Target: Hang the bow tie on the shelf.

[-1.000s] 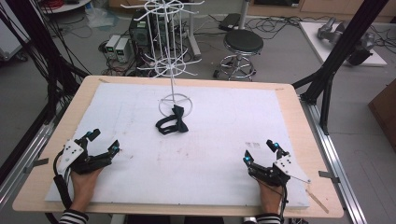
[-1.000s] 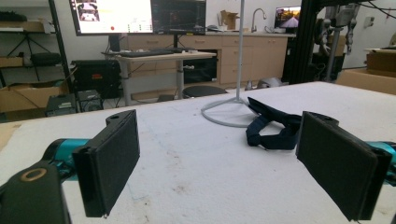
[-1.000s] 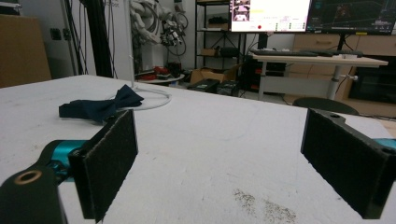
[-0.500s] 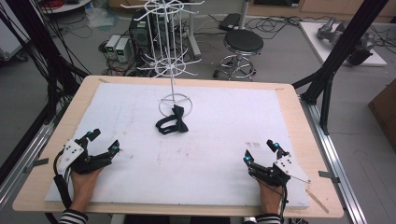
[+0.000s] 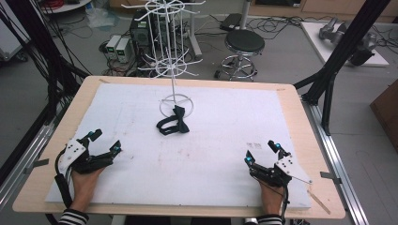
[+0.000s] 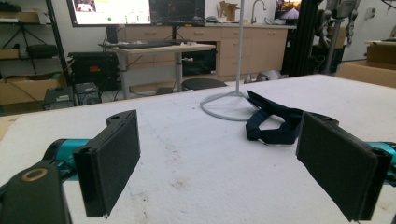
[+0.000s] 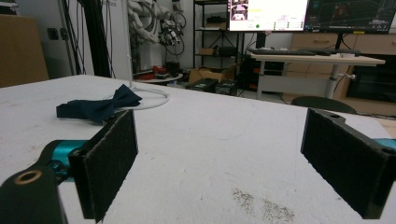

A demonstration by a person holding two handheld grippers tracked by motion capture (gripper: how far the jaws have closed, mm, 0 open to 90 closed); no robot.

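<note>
Near the surface's (image 5: 291,122) near left corner the left gripper (image 5: 104,141) rests low, its jaws wide apart with nothing between them. Toward the middle of the far edge a dark bow tie (image 5: 172,123) lies flat on the white cover, its far end touching the ring base of a white wire rack (image 5: 174,75). Near the near right corner the right gripper (image 5: 262,151) rests low too, jaws spread wide and empty, well apart from the bow tie.

The top of the white wire stand (image 5: 171,51) is cut off, and the dark bow tie (image 5: 172,121) hides part of its ring base.
</note>
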